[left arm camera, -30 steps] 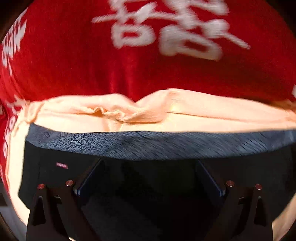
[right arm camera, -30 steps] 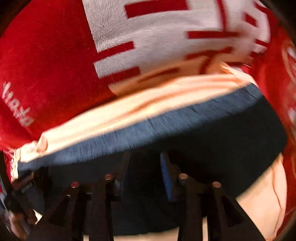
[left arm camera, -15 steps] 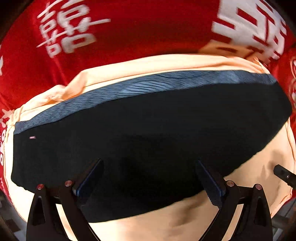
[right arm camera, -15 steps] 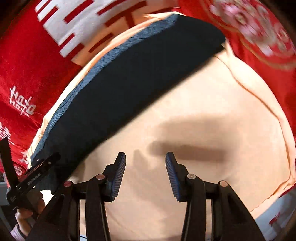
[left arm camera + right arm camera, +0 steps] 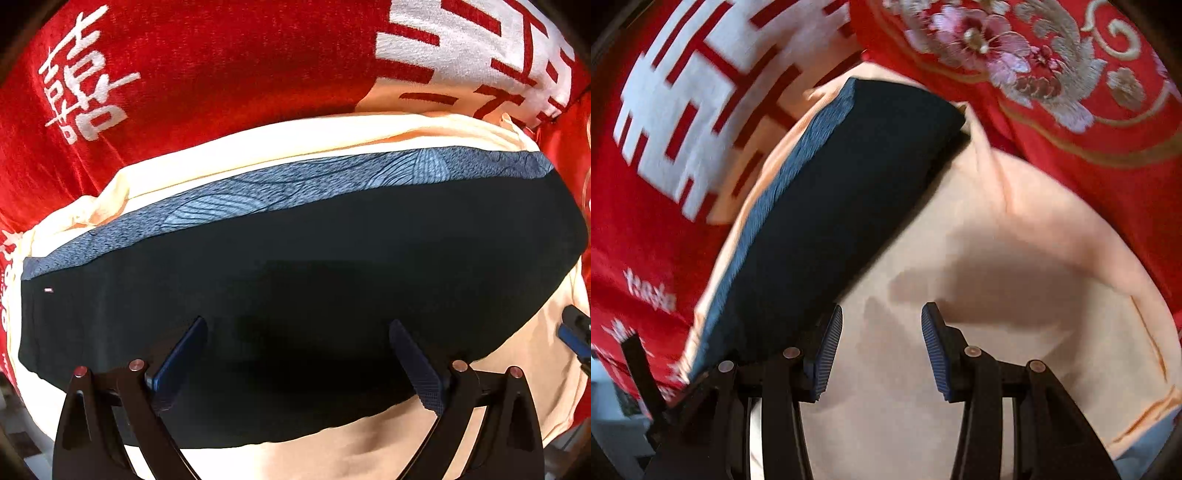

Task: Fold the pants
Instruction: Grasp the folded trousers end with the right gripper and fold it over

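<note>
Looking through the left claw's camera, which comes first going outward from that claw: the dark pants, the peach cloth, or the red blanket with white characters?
From the left claw, in its own view:
1. Dark pants, right at the fingertips, filling the middle.
2. Peach cloth, showing just beyond the pants' blue patterned band.
3. Red blanket, farthest, across the top.

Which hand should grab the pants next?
Probably left. The left gripper hangs open right over the pants. The right gripper, also open, is over peach cloth beside them.
</note>
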A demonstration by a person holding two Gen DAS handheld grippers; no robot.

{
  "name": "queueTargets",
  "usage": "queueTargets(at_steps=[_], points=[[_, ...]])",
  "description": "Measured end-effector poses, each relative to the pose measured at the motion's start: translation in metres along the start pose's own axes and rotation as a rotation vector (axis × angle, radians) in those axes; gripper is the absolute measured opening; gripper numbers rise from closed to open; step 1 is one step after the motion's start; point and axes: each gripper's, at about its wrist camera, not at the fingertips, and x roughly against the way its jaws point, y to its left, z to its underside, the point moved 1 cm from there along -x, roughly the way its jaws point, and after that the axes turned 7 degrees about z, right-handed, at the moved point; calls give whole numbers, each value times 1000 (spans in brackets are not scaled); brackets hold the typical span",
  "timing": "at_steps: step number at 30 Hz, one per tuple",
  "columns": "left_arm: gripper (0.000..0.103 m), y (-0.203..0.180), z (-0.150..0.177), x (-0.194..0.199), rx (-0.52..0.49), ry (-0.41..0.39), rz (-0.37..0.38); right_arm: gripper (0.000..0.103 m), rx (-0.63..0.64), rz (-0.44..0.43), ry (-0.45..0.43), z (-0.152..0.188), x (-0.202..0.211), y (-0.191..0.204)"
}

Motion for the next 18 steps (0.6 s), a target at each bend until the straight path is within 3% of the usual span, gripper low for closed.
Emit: queueTargets(at_steps=[10, 18], points=[[100, -66, -19, -4, 19, -3, 46, 49, -72, -224, -20, -15, -17, -11], [102, -89, -23, -30, 58, -17, 61, 49, -139, -330, -77, -22, -25, -22]])
